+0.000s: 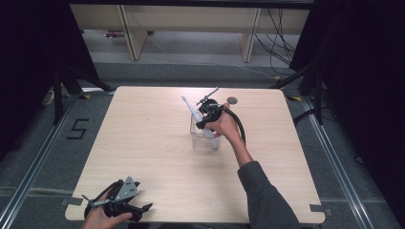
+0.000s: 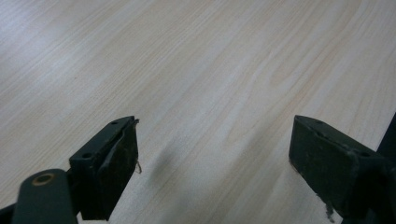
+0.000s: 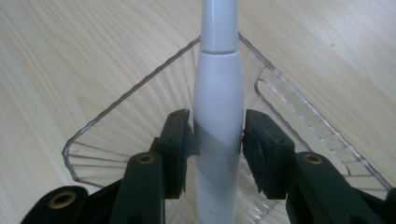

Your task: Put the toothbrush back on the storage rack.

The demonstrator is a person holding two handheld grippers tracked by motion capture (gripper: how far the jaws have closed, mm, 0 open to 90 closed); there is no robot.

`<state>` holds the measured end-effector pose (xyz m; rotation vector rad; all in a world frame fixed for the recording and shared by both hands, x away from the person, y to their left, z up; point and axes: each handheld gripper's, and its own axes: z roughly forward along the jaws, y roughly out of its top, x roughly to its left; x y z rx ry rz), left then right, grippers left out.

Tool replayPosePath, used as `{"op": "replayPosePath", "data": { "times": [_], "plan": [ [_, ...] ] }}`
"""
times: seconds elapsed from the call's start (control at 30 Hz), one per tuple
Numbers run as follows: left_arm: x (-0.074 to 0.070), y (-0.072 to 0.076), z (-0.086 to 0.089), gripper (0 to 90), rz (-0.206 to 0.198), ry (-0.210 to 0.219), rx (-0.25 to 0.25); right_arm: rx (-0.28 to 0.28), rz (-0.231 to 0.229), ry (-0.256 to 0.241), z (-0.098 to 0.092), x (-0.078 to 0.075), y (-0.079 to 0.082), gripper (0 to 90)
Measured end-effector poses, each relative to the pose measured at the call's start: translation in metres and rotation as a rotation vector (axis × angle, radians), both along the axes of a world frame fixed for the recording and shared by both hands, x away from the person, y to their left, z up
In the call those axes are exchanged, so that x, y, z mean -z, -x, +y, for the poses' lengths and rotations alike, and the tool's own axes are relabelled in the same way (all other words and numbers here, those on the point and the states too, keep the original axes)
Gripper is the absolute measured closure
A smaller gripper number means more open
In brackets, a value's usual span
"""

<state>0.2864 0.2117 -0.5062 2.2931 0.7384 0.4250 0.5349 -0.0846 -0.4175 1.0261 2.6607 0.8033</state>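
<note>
right gripper [image 3: 218, 140] clamps white toothbrush [image 3: 218, 107] over clear box [image 3: 116, 126]; left gripper [image 2: 215, 158] gapes.

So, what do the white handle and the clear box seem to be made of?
White handle: probably smooth glossy plastic, since it shows a soft sheen and a seam line. The right tool is shut on it. Clear box: likely hard transparent plastic; the table's wood grain shows through its ribbed walls.

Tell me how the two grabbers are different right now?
The right gripper is shut on the white electric toothbrush over the clear holder; the left gripper is open and holds nothing. In the high view the right gripper sits mid-table, the left gripper at the table's near edge. Both have black jaws.
</note>
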Motion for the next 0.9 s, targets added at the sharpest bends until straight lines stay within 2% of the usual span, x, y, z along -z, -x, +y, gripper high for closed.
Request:
{"op": "replayPosePath", "data": {
  "times": [0.03,0.1,0.17,0.27,0.3,0.4,0.43,0.5,0.57,0.6,0.63,0.73,0.77,0.83,0.87,0.9],
  "plan": [
    [0.0,0.0,0.0,15.3,0.001,0.0,0.001,0.012,0.012,-0.003,0.0,-0.001,0.001,59.0],
    [0.0,0.0,0.0,15.3,0.002,-0.001,0.002,0.019,-0.001,-0.014,-0.001,-0.003,0.001,57.0],
    [0.0,0.0,0.0,15.3,0.001,0.003,-0.002,0.041,0.01,-0.016,-0.002,-0.005,0.003,54.8],
    [0.0,0.0,0.0,15.3,-0.003,-0.002,0.001,0.03,-0.013,-0.015,-0.003,-0.006,0.004,51.9],
    [0.0,0.0,0.0,15.3,0.0,0.0,-0.001,0.038,-0.002,-0.015,-0.003,-0.007,0.005,51.6],
    [0.0,0.0,0.0,15.3,-0.005,0.003,-0.006,0.034,-0.013,-0.031,-0.006,-0.009,0.005,50.6],
    [-0.001,-0.001,0.001,15.3,-0.008,-0.007,0.009,0.011,-0.041,-0.023,-0.007,-0.01,0.004,50.6],
    [0.0,0.0,0.0,15.3,-0.002,-0.003,0.002,0.039,-0.015,-0.027,-0.007,-0.011,0.007,49.6],
    [0.0,0.0,0.0,15.3,0.0,0.0,-0.002,0.048,-0.01,-0.028,-0.007,-0.012,0.008,48.4],
    [-0.001,0.0,0.001,15.3,-0.01,-0.013,0.007,0.045,-0.018,-0.029,-0.007,-0.013,0.008,48.0],
    [0.0,0.0,0.0,15.3,-0.008,0.004,-0.005,0.047,-0.019,-0.031,-0.007,-0.013,0.008,47.9],
    [0.0,0.0,0.001,15.3,-0.011,0.001,-0.002,0.042,-0.023,-0.038,-0.009,-0.015,0.009,46.6],
    [0.0,0.0,0.001,15.3,-0.01,-0.004,0.002,0.045,-0.032,-0.026,-0.01,-0.015,0.009,45.8],
    [0.0,0.0,0.001,15.3,-0.007,-0.006,0.003,0.027,-0.034,-0.042,-0.011,-0.016,0.009,44.7],
    [0.0,0.0,0.001,15.3,-0.01,-0.011,0.003,0.046,-0.03,-0.045,-0.011,-0.017,0.01,44.1],
    [0.0,0.001,0.001,15.3,-0.009,0.002,-0.003,0.027,-0.053,-0.042,-0.013,-0.018,0.009,43.5]
  ]
}}
